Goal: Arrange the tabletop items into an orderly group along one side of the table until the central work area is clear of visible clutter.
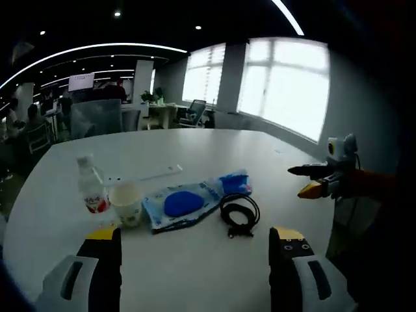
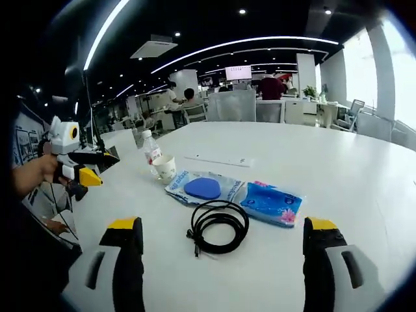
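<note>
On the white table (image 1: pixel 195 146) lie a small water bottle (image 1: pixel 91 188), a paper cup (image 1: pixel 127 203), a clear bag holding a blue item (image 1: pixel 182 203), a blue packet (image 1: pixel 235 183) and a coiled black cable (image 1: pixel 239 213). My left gripper (image 1: pixel 195 244) stands open just short of them, holding nothing. In the right gripper view the bottle (image 2: pixel 151 148), cup (image 2: pixel 165 168), bag (image 2: pixel 203 188), packet (image 2: pixel 272 203) and cable (image 2: pixel 207 242) sit ahead of my open right gripper (image 2: pixel 221 226). Each gripper shows in the other's view, right (image 1: pixel 307 181), left (image 2: pixel 104 166), jaws apart.
A thin white strip (image 1: pixel 146 175) (image 2: pixel 221 160) lies beyond the group. Bare table (image 2: pixel 338 162) spreads all around. Office chairs (image 1: pixel 97 117), desks and seated people stand past the far edge. Bright windows (image 1: pixel 286 84) line one wall.
</note>
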Motion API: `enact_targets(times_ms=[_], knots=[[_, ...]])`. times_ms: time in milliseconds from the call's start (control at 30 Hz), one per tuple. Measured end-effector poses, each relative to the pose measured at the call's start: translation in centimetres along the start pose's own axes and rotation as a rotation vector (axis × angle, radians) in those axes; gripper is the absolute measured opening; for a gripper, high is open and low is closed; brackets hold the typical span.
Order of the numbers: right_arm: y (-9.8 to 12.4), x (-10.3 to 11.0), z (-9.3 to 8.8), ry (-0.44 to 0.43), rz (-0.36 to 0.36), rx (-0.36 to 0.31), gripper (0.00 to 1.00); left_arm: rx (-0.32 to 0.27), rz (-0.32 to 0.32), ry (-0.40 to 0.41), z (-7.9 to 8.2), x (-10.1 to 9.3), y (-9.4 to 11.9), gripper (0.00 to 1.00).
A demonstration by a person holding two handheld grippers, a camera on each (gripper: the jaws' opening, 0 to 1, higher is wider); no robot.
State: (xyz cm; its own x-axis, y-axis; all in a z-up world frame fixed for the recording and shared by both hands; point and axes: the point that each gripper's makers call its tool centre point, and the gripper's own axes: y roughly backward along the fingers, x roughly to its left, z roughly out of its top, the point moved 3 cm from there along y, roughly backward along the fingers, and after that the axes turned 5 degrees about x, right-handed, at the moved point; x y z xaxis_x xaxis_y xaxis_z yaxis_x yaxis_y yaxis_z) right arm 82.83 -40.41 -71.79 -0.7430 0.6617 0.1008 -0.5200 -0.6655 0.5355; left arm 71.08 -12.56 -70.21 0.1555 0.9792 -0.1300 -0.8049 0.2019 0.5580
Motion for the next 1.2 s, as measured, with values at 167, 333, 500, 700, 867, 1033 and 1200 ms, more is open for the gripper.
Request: enact_targets(times_ms=[167, 333, 500, 700, 867, 1033, 1200], knots=[[0.9, 0.2, -0.1, -0.019, 0.005, 0.007, 1.0, 0.005, 0.019, 0.034, -1.0, 1.7, 1.9, 0.98], [1.4, 0.4, -0.7, -0.022, -0.003, 0.033, 1.0, -0.002, 0.026, 0.075, -1.4, 2.6, 3.1, 0.99], [1.7, 0.3, -0.5, -0.029, -0.013, 0.026, 1.0, 0.002, 0.017, 0.072, -1.6, 2.1, 3.1, 0.99], [1.9, 0.5, -0.6, -0.024, -0.014, 0.036, 1.0, -0.013, 0.012, 0.072, -1.0, 2.0, 3.2, 0.99], [1.9, 0.4, -0.8, -0.03, -0.017, 0.048, 1.0, -0.01, 0.003, 0.07, -0.9, 1.6, 3.1, 0.99], [1.8, 0.4, -0.7, -0.034, -0.014, 0.044, 1.0, 0.002, 0.009, 0.064, -1.2, 1.8, 3.0, 0.99], [1.5, 0.4, -0.6, -0.031, -0.004, 0.045, 1.0, 0.007, 0.01, 0.054, -1.3, 1.5, 2.7, 0.99]])
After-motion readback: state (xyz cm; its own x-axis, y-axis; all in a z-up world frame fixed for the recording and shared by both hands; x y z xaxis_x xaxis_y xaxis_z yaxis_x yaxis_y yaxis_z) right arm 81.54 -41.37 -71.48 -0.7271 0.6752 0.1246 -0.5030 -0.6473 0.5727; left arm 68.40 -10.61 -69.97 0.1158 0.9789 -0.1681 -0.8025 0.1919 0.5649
